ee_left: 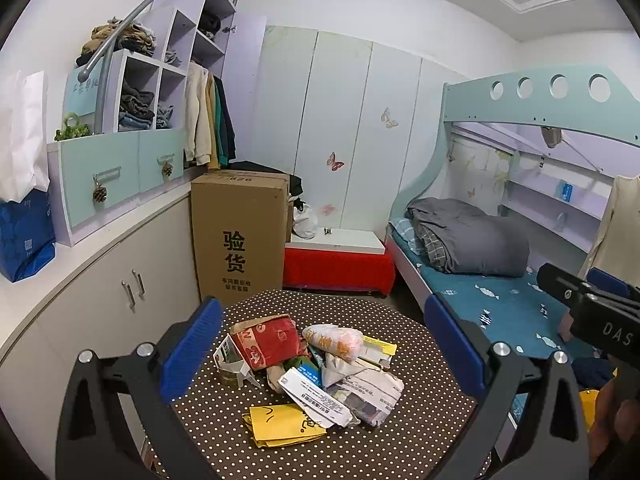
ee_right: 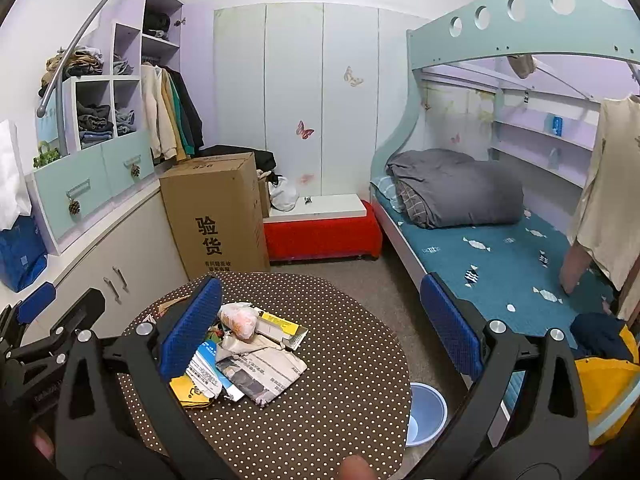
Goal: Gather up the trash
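A pile of trash lies on the round polka-dot table point(ee_left: 360, 452): a red wrapper point(ee_left: 268, 340), a plastic bag with orange print point(ee_left: 334, 340), folded newspaper point(ee_left: 372, 394), a white printed sheet point(ee_left: 316, 398), yellow paper point(ee_left: 280, 426) and a small carton point(ee_left: 230, 364). My left gripper point(ee_left: 326, 350) hovers above the pile, open, with nothing between its blue pads. My right gripper point(ee_right: 320, 330) is open too, held above the table's right side, the newspaper point(ee_right: 260, 372) and bag point(ee_right: 240, 320) just right of its left pad. Each gripper shows at the edge of the other's view.
A light-blue bucket point(ee_right: 426, 414) stands on the floor right of the table point(ee_right: 340, 400). A tall cardboard box point(ee_left: 240, 236) and red bench point(ee_left: 340, 268) stand behind it, cabinets point(ee_left: 120, 292) on the left, a bunk bed point(ee_left: 500, 304) on the right.
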